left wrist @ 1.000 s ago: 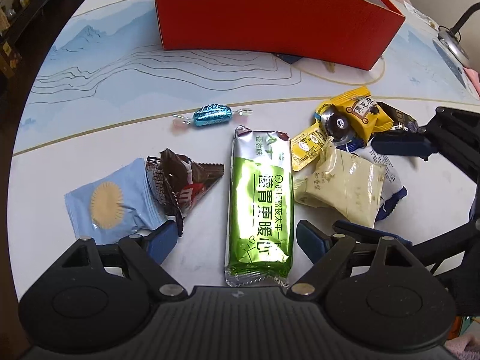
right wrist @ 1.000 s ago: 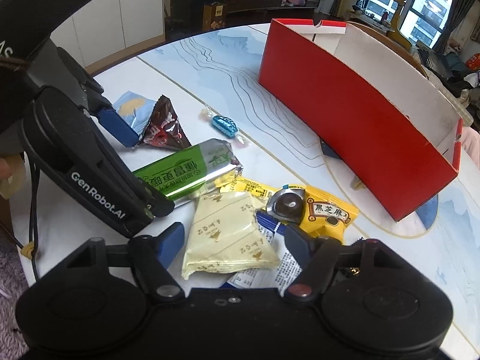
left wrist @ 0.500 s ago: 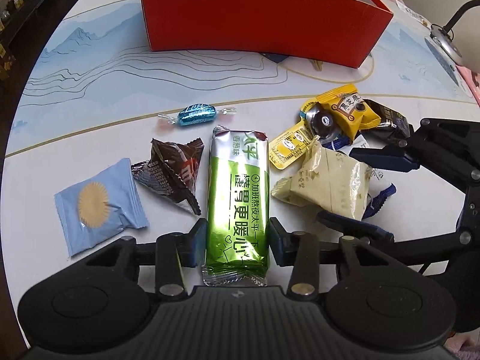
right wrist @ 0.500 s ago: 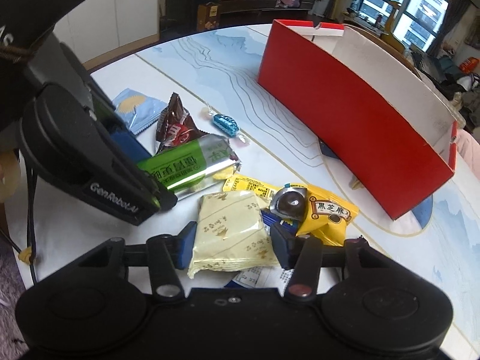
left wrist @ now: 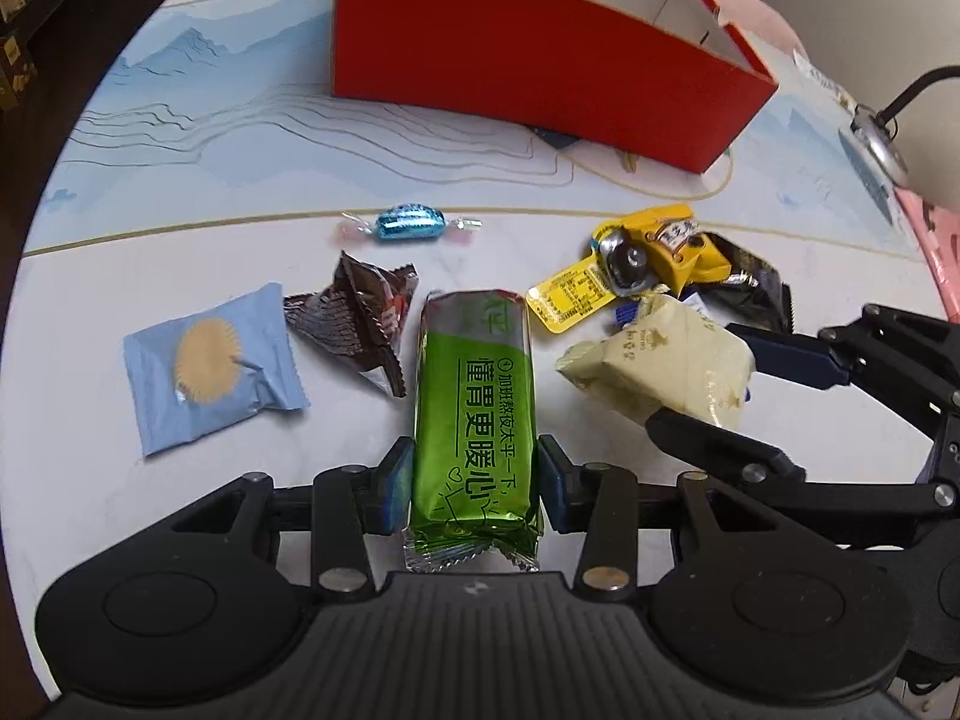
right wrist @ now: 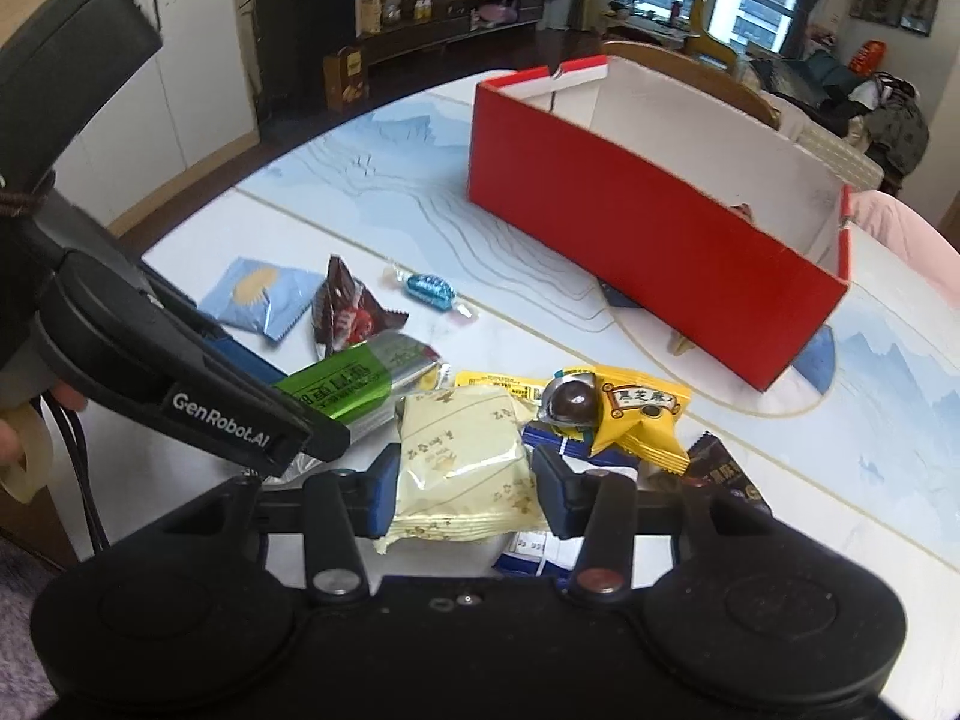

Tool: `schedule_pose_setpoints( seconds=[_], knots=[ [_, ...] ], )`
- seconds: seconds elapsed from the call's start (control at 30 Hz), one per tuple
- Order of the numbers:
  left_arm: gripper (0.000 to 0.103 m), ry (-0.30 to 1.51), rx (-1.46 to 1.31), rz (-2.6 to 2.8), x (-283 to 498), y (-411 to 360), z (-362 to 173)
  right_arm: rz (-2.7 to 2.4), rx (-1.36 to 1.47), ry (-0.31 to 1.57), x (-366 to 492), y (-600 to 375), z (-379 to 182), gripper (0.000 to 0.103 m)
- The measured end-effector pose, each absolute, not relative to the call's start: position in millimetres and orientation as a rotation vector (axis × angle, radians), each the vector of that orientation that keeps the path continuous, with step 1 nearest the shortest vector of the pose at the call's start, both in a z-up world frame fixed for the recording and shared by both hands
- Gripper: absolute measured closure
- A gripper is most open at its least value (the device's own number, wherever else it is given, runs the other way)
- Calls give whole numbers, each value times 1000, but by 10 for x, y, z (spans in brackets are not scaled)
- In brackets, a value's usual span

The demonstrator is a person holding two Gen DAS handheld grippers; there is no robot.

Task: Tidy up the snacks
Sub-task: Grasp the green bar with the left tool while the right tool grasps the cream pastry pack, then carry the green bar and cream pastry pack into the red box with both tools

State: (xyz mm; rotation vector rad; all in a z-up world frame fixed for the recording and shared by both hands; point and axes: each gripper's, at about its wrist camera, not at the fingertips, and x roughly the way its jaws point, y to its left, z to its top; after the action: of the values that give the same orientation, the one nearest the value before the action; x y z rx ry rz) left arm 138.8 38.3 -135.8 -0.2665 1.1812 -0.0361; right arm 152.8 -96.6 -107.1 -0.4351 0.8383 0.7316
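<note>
Left wrist view shows the left hand-held gripper [left wrist: 474,480] clamped on the green bar [left wrist: 474,408], the right hand-held gripper [right wrist: 465,489] pinching the cream packet [right wrist: 462,468]; both should lift straight before reaching the red box [left wrist: 528,60].

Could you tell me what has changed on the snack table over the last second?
Both grippers closed from open. The left gripper now clamps the green bar, and the right gripper clamps the cream packet, whose far end has tipped up off the table. The brown packet shifted slightly. The blue candy, light-blue packet and red box stayed put.
</note>
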Motion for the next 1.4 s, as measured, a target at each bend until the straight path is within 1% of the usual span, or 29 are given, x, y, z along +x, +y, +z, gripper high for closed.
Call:
schedule_pose_setpoints(
  seconds=[0.3, 0.77, 1.07, 1.23, 1.4],
  knots=[
    [61, 1114, -313, -30, 1302, 527, -1067, 678, -354, 799, 1488, -1060, -762, 58],
    [61, 930, -257, -68, 1394, 443, -260, 609, -241, 686, 1677, -1252, -143, 58],
    [61, 852, -206, -58, 1793, 351, 104, 566, -177, 645, 2190, -1361, 89, 58],
    [61, 830, -176, -28, 2102, 319, 223, 542, -141, 642, 2536, -1408, 94, 57],
    [61, 839, -174, 14, 2466, 359, 233, 539, -117, 642, 2830, -1432, 41, 57]
  ],
)
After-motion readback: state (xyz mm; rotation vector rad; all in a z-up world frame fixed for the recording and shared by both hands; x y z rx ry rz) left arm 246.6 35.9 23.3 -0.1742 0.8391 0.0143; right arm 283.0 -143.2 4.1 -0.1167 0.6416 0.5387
